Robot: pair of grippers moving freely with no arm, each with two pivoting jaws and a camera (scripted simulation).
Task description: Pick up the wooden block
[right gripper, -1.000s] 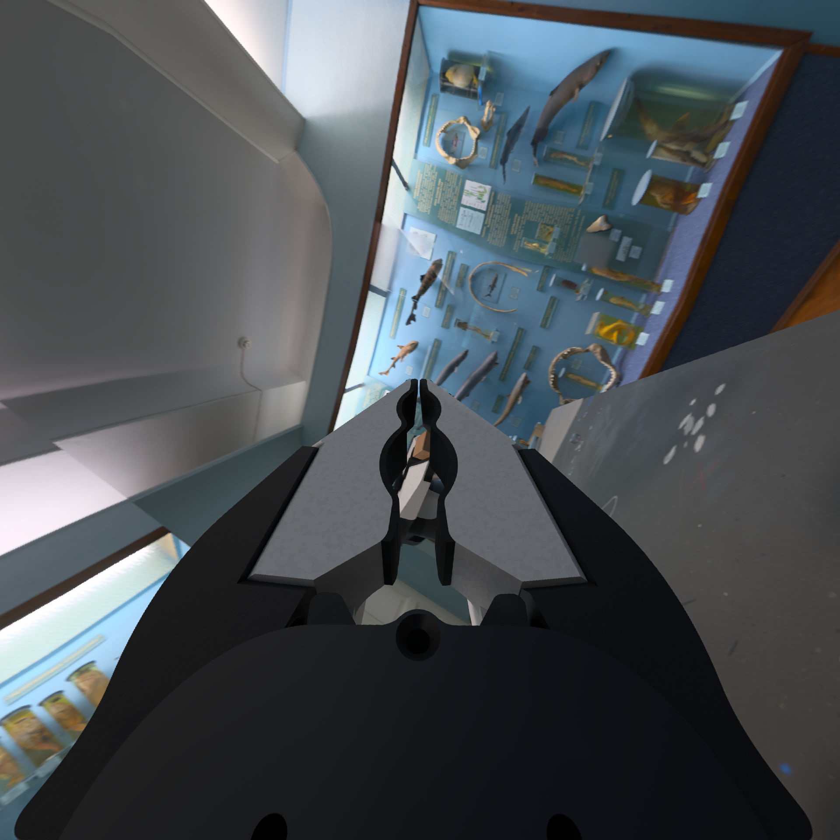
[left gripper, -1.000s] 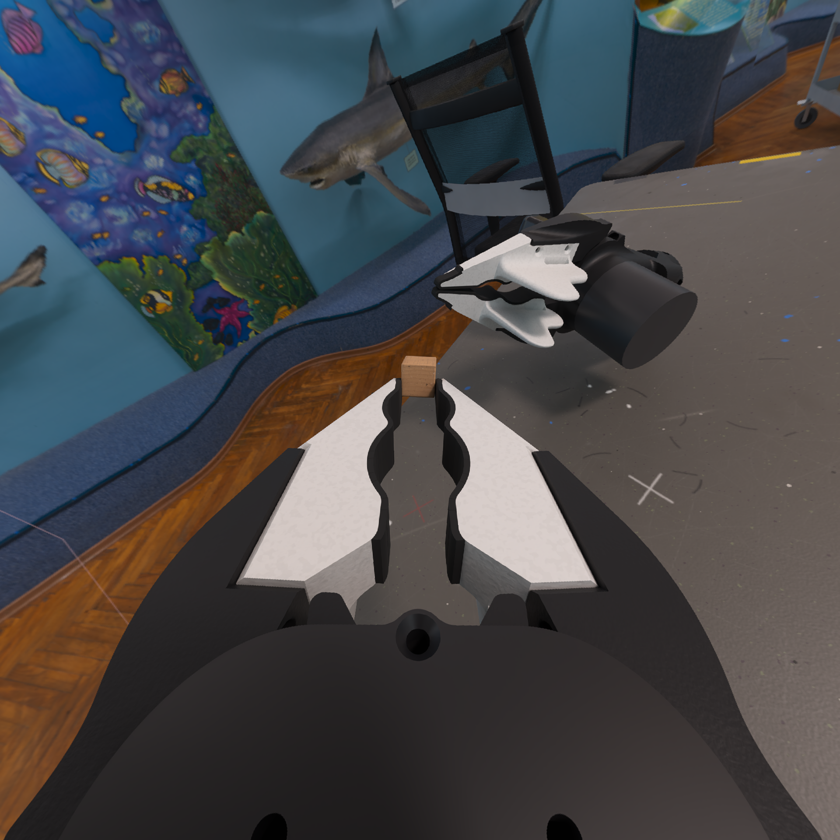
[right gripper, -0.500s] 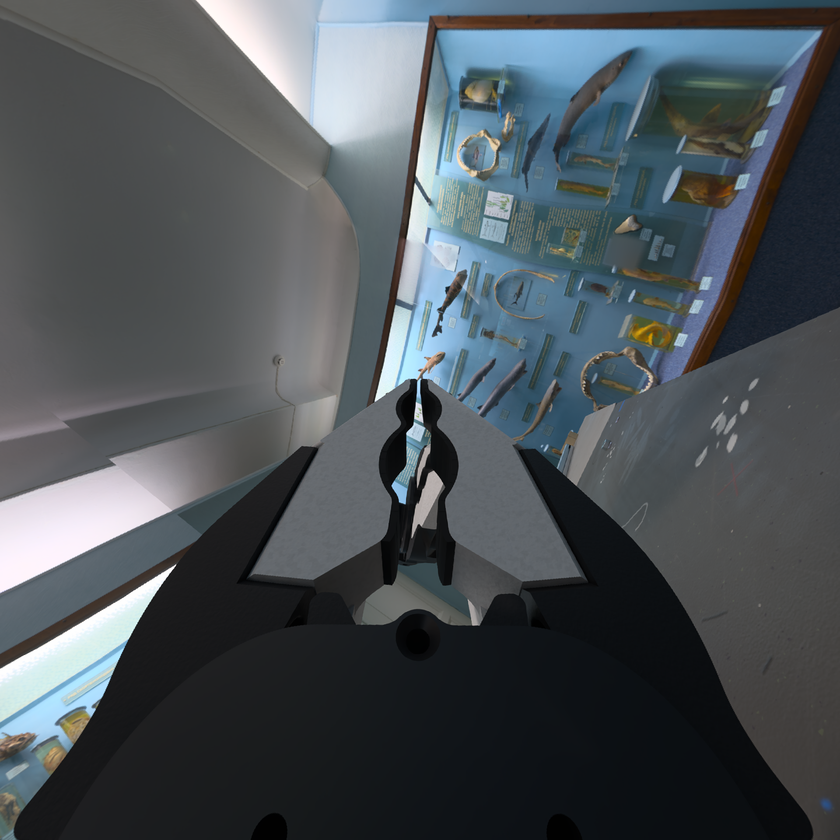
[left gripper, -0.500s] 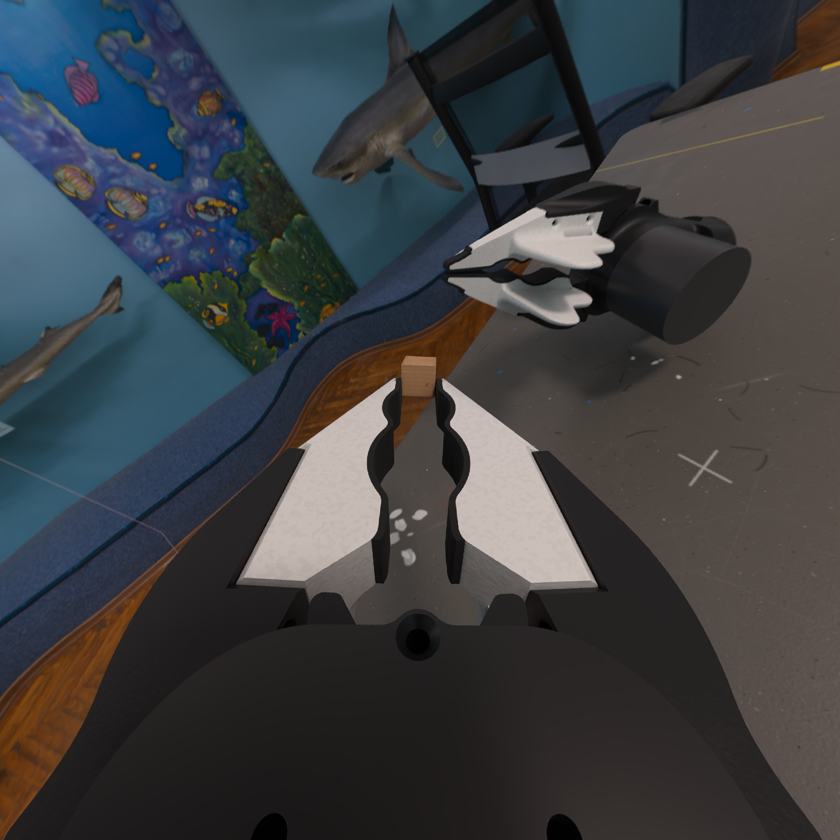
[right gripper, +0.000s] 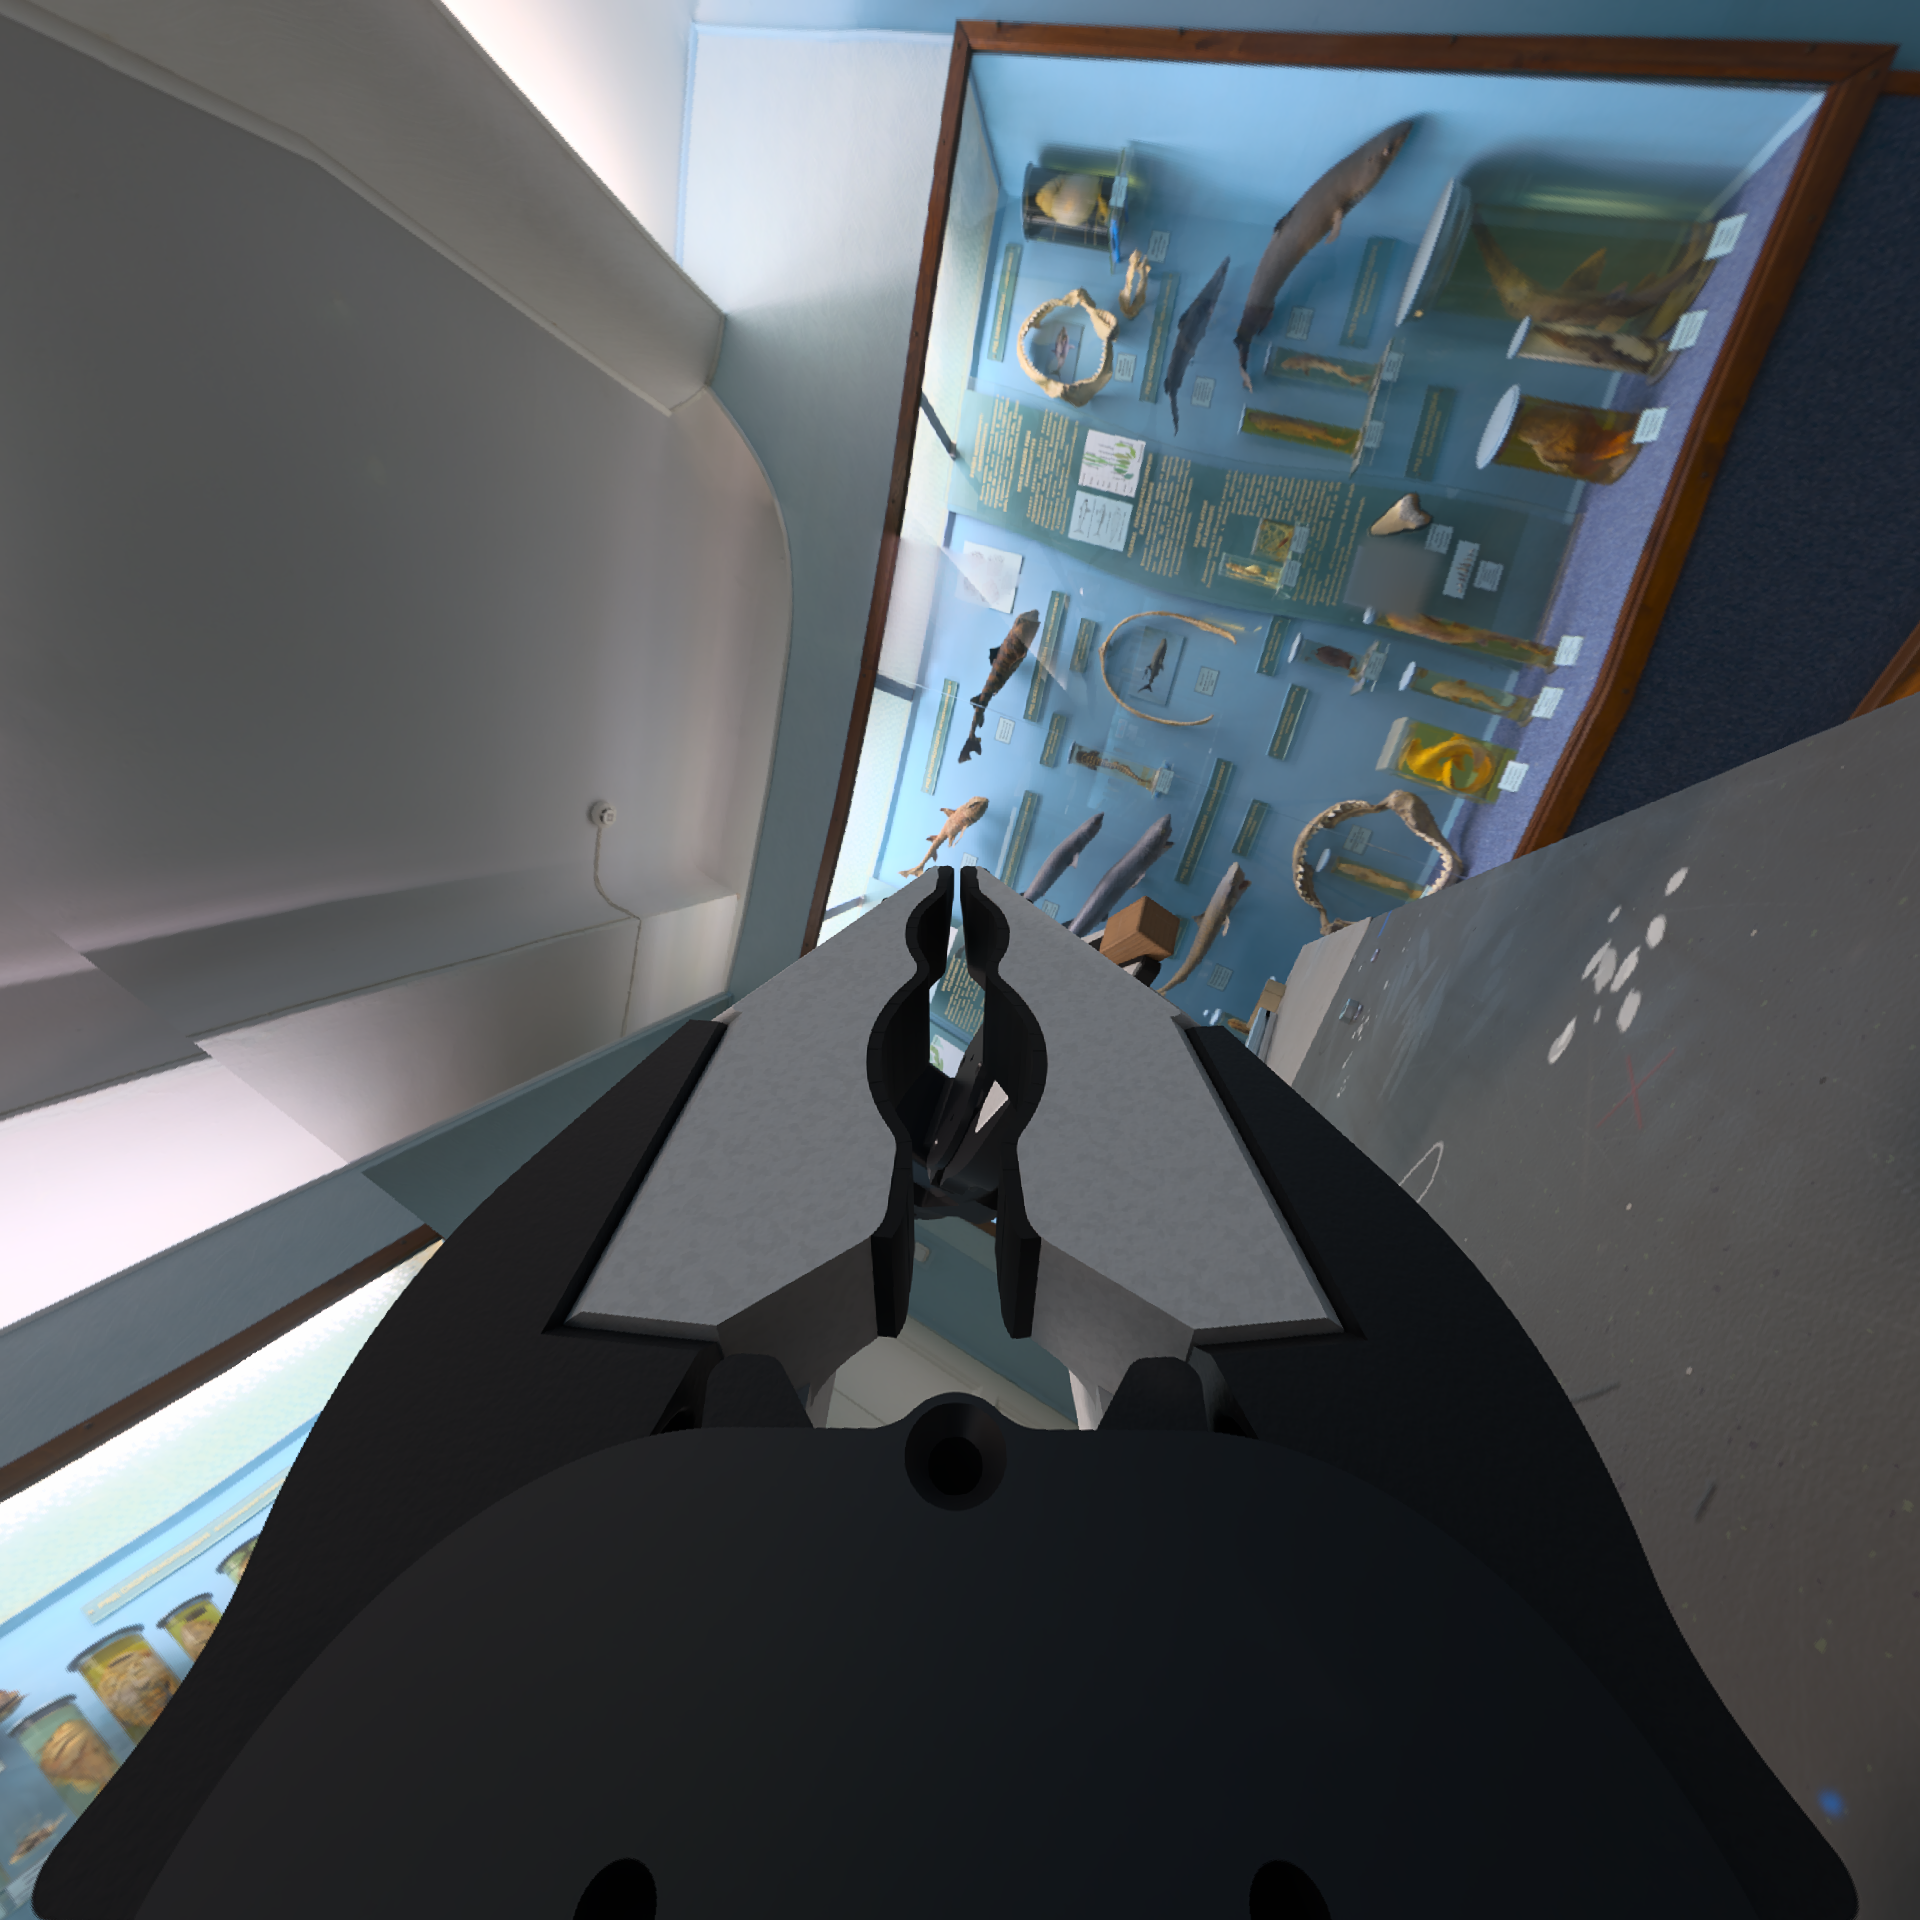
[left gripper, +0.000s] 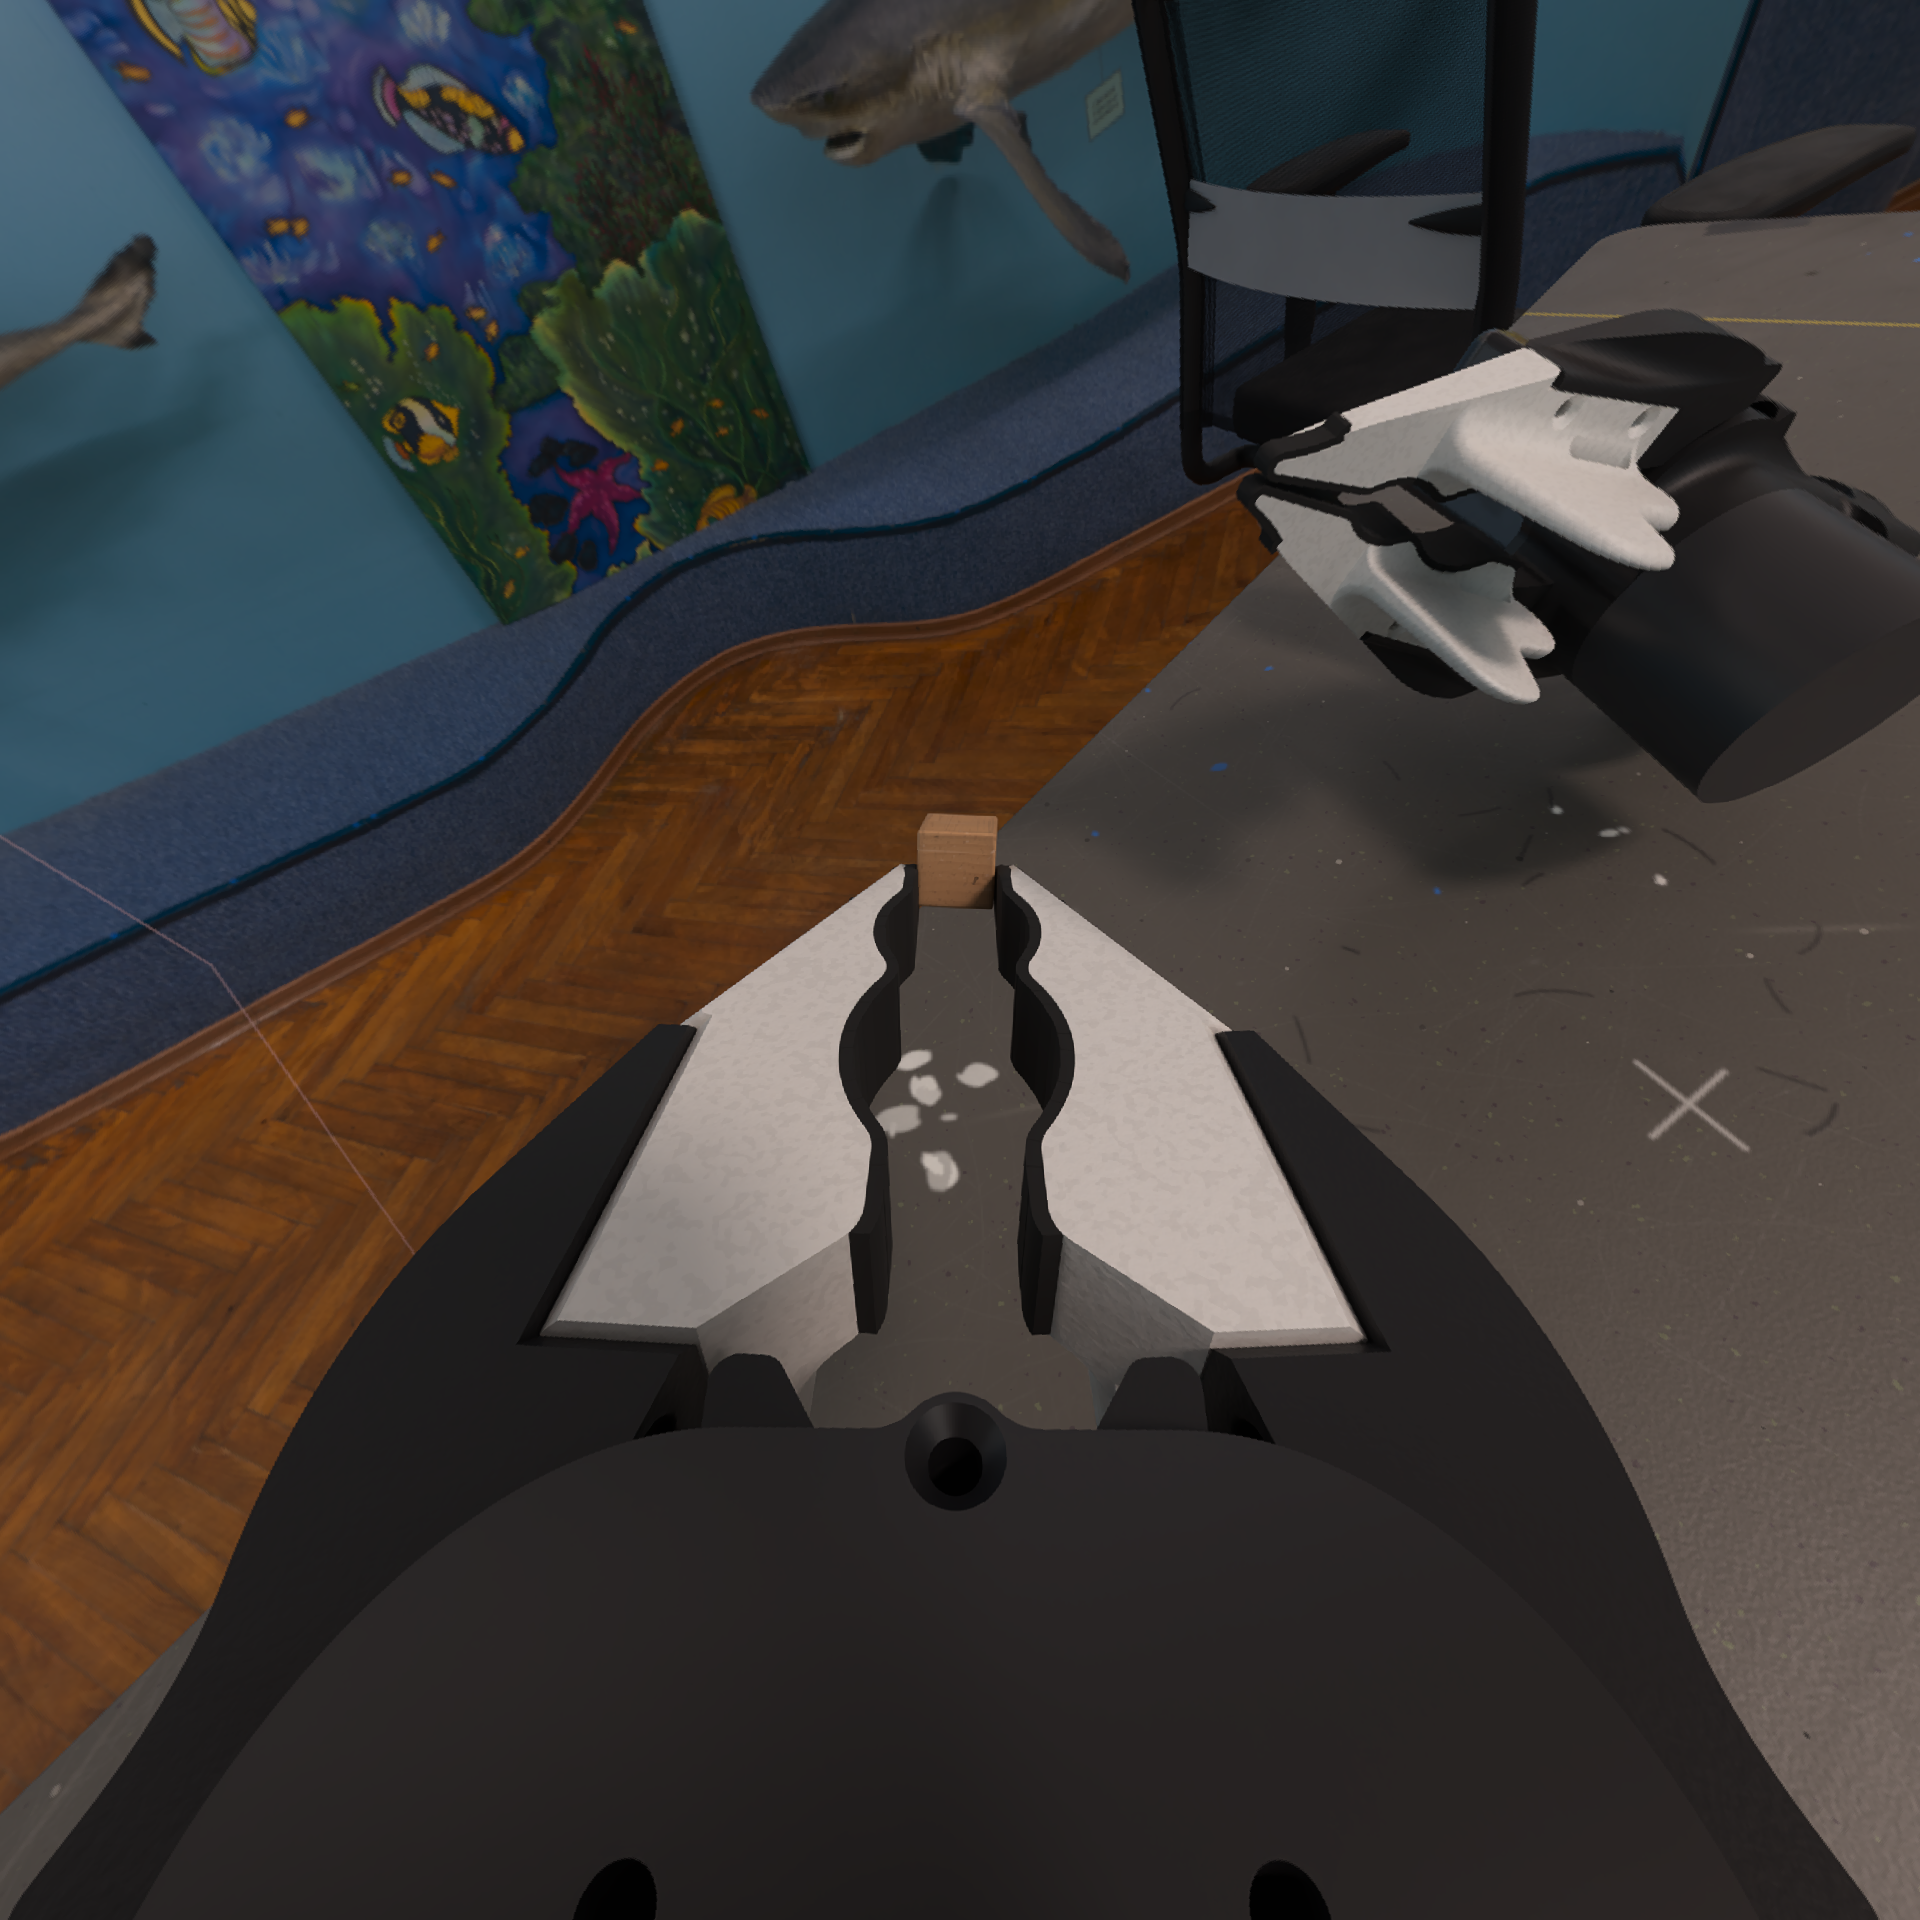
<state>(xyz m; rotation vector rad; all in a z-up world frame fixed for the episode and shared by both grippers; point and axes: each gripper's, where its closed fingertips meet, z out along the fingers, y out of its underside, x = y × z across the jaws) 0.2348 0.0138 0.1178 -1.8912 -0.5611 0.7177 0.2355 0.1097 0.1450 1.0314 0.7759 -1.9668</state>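
The wooden block is a small tan cube pinched between the tips of my left gripper, which is shut on it. It hangs over the edge of the grey table, with the wooden floor behind it. The block also shows in the right wrist view, in the air just right of my right gripper's fingers. My right gripper is shut and empty. In the left wrist view it hovers above the table, up and to the right of the block.
A black mesh office chair stands at the table's far edge. A white X mark and white paint spots lie on the tabletop. The herringbone wood floor lies to the left, below the table edge.
The left gripper has kept its hold on the block while swinging, so the table and right gripper have shifted right in its view. In the right wrist view the block has come out to the right of the fingers.
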